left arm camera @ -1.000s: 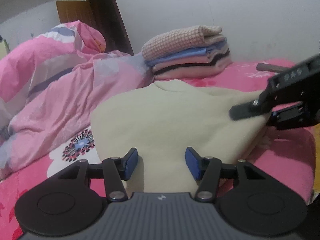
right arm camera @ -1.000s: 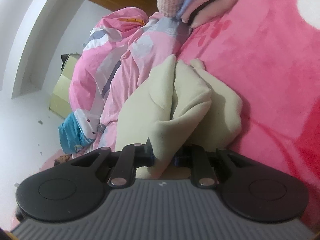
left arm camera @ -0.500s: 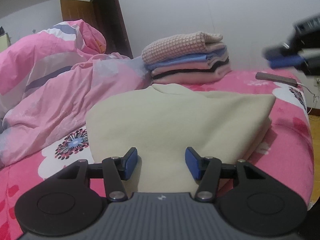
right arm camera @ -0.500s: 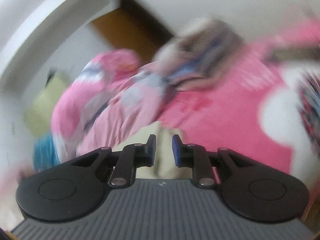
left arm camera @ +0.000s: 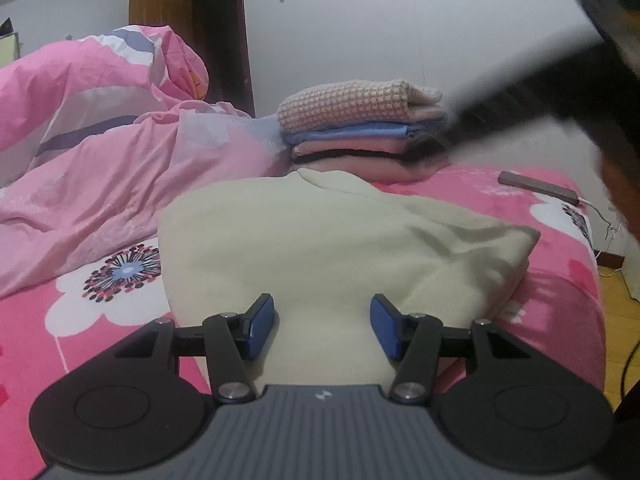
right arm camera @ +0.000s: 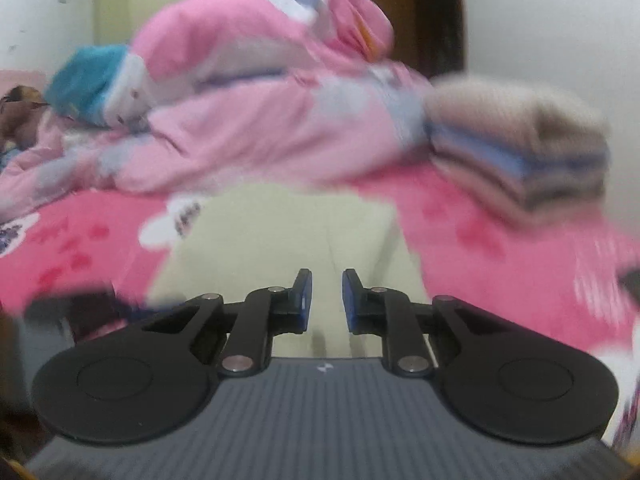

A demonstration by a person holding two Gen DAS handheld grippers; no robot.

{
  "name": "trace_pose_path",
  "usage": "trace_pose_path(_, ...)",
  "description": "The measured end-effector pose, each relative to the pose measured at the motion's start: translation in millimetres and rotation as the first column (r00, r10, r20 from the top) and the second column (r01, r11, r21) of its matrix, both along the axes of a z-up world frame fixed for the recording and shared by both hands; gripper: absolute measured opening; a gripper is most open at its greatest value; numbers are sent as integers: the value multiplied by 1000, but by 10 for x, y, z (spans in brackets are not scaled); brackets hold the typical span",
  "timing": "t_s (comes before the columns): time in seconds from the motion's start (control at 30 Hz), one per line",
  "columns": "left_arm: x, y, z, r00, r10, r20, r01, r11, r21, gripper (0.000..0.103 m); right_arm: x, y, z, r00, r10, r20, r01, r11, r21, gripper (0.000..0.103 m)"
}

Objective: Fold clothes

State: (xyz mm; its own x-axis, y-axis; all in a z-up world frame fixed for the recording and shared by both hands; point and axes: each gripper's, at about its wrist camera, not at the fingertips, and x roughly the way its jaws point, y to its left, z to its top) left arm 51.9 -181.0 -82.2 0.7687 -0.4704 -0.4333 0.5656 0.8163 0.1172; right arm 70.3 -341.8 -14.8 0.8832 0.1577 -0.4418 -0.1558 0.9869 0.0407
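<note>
A cream garment [left arm camera: 320,240] lies folded on the pink flowered bed [left arm camera: 560,280], its right edge a little rumpled. My left gripper [left arm camera: 324,330] hovers over its near edge, open, blue pads apart and pinching no cloth. In the blurred right wrist view, my right gripper [right arm camera: 327,300] is above the same cream garment [right arm camera: 288,232]. Its jaws stand a narrow gap apart with nothing between them. The right hand's tool crosses the top right of the left wrist view as a dark blur [left arm camera: 540,88].
A stack of folded clothes [left arm camera: 360,132] sits at the back by the wall. A crumpled pink duvet [left arm camera: 100,140] fills the left side. A dark slim device [left arm camera: 536,188] with a cable lies near the bed's right edge, wooden floor [left arm camera: 616,320] beyond.
My right gripper let go of the bunched cream cloth, rose, and rolled upright. The garment's right side now lies down on the bed. My left gripper stayed in place.
</note>
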Motion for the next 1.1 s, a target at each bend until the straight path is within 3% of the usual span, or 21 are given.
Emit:
trace_pose_path(0.07, 1, 3, 0, 1000, -1, -1, 1, 1000, -3, 54, 263, 67, -60, 999, 34, -14, -34, 999, -2, 14)
trace_pose_path(0.13, 6, 5, 4, 1000, -10, -6, 10, 1000, -8, 54, 600, 88, -422, 990, 30, -135, -36, 998, -44, 13)
trace_pose_path(0.2, 8, -6, -2, 1000, -17, -9, 17, 1000, -8, 54, 666, 65, -639, 986, 47, -158, -52, 998, -31, 12)
trace_pose_path(0.3, 4, 15, -2, 1000, -19, -8, 18, 999, -26, 54, 749, 117, -398, 975, 27, -220, -33, 999, -25, 14)
trace_pose_path(0.43, 6, 24, -10, 1000, -22, -9, 21, 999, -40, 54, 830, 461, 31, 969, 218, -119, -219, 976, 3, 15)
trace_pose_path(0.53, 5, 22, -24, 1000, -22, -5, 22, 999, -41, 54, 1199, 760, -118, 945, 290, -152, -292, 956, 13, 13)
trace_pose_path(0.63, 50, 44, -32, 999, -23, -23, 22, 998, -60, 54, 1483, 807, -530, 929, 279, -242, -281, 959, 28, 14)
trace_pose_path(0.7, 65, 50, -37, 999, -25, -28, 23, 997, -68, 54, 1568, 736, -532, 927, 270, -259, -255, 963, 93, 13)
trace_pose_path(0.8, 48, 35, -49, 1000, -26, -15, 25, 998, -60, 54, 1454, 833, -355, 933, 277, -229, -280, 960, 23, 15)
trace_pose_path(0.9, 45, 33, -62, 1000, -24, -12, 24, 998, -60, 54, 1471, 938, -261, 919, 349, -185, -345, 937, 53, 14)
trace_pose_path(1.0, 54, 10, -78, 1000, -12, -12, 11, 999, -50, 54, 1707, 1060, -657, 908, 343, -241, -352, 936, 9, 13)
trace_pose_path(1.1, 71, 4, -84, 1000, -9, -16, 8, 999, -47, 54, 1810, 1035, -722, 908, 337, -249, -333, 941, 61, 14)
